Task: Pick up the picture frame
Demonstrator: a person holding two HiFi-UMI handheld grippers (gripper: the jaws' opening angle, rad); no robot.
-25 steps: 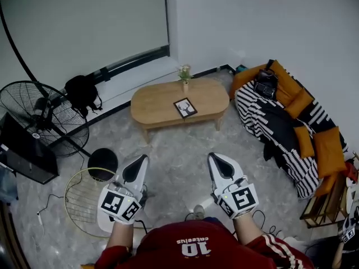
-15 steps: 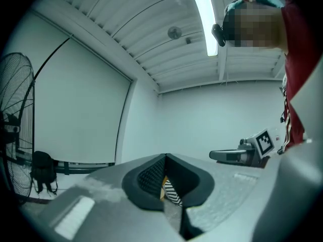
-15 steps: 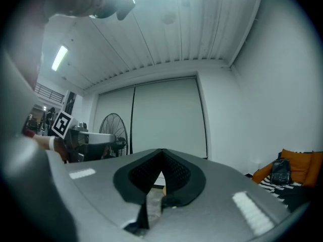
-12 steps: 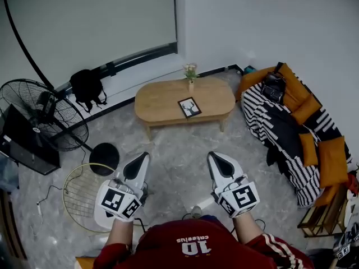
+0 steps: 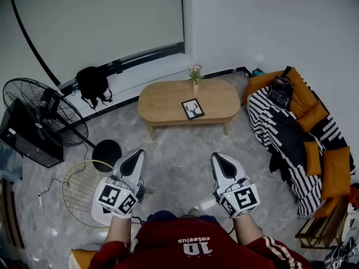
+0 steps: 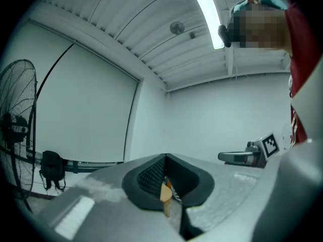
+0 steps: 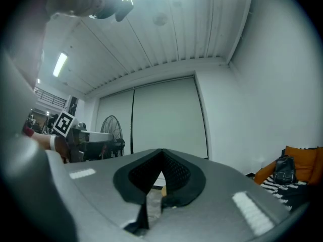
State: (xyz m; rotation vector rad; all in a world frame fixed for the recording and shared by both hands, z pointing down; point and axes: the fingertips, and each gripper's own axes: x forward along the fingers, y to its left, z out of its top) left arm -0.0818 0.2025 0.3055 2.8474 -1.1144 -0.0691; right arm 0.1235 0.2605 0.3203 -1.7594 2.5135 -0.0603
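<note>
The picture frame (image 5: 192, 109), dark-edged with a pale picture, lies flat on the oval wooden coffee table (image 5: 162, 101) across the room. A small vase of flowers (image 5: 194, 75) stands behind it on the table. My left gripper (image 5: 136, 155) and right gripper (image 5: 218, 157) are held level above the floor, well short of the table and pointing toward it. Both have their jaws together with nothing between them. In the left gripper view the left gripper (image 6: 165, 159) shows only a thin slit. The right gripper (image 7: 162, 153) looks the same in its own view.
A standing fan (image 5: 40, 112) and a black bag (image 5: 92, 83) are at the left by the wall. A round wire fan guard (image 5: 83, 193) lies on the floor near my left gripper. A sofa (image 5: 297, 136) with a striped blanket and orange cushions lines the right side.
Both grippers stay shut and have shifted slightly, the left one drifting left. The table and frame now sit a little further right and lower in the head view.
</note>
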